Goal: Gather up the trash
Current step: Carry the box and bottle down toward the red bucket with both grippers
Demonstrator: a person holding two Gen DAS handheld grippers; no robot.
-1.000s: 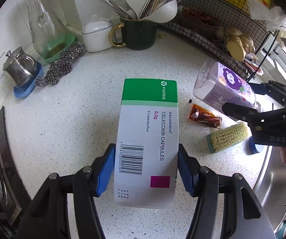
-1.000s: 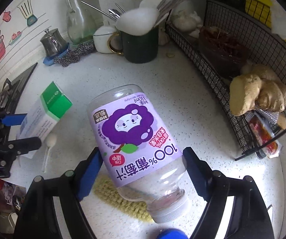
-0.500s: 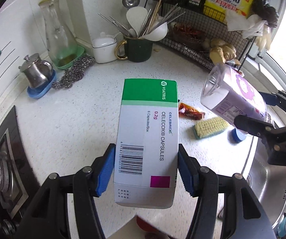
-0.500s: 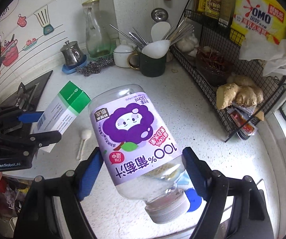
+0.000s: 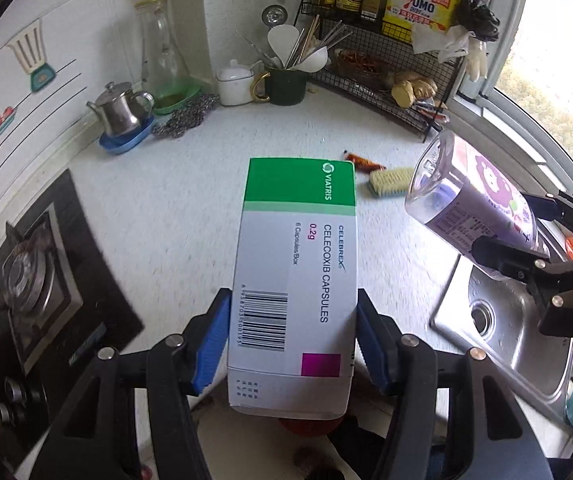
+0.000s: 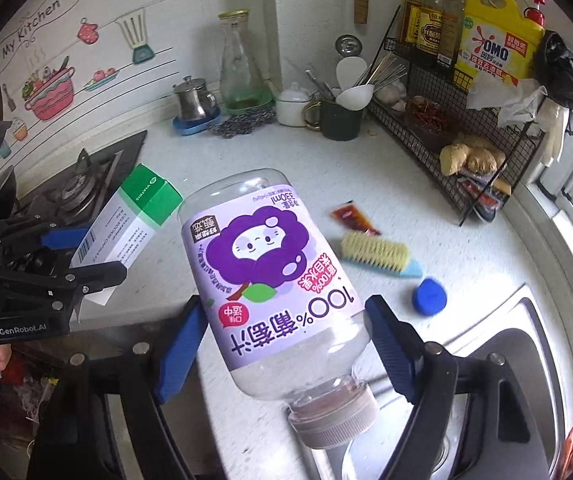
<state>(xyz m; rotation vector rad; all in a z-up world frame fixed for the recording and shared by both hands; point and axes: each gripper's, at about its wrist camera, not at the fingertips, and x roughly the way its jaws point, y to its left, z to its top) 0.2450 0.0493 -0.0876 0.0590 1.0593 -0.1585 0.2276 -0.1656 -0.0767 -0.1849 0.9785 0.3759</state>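
Both grippers lifted up and back from the countertop (image 5: 174, 216) versus a second ago; more of the wall, hob and sink now in view, held items unchanged in the jaws. Left to right: gas hob (image 5: 34, 276) at the counter's left edge. Left gripper (image 5: 292, 338) clamped on the medicine box (image 5: 298, 264), blue pads on its two long sides near the barcode end; long axis along the fingers, green end pointing forward and down toward the counter's middle, box well clear of the surface. Side grip presumably chosen so the flat carton can't slip during carry. Sauce sachet (image 6: 352, 218), scrub brush (image 6: 378, 254) and blue cap (image 6: 429, 296) left on the counter toward its right edge, near the sink (image 5: 506, 320). Right gripper (image 6: 286, 344) clamped on the juice bottle (image 6: 270, 272) across the lower label; long axis along the fingers, base pointing forward, white-capped neck back toward the camera, held above the counter beside the sink's edge. Looks like carry-off to a bin, bin not in view.
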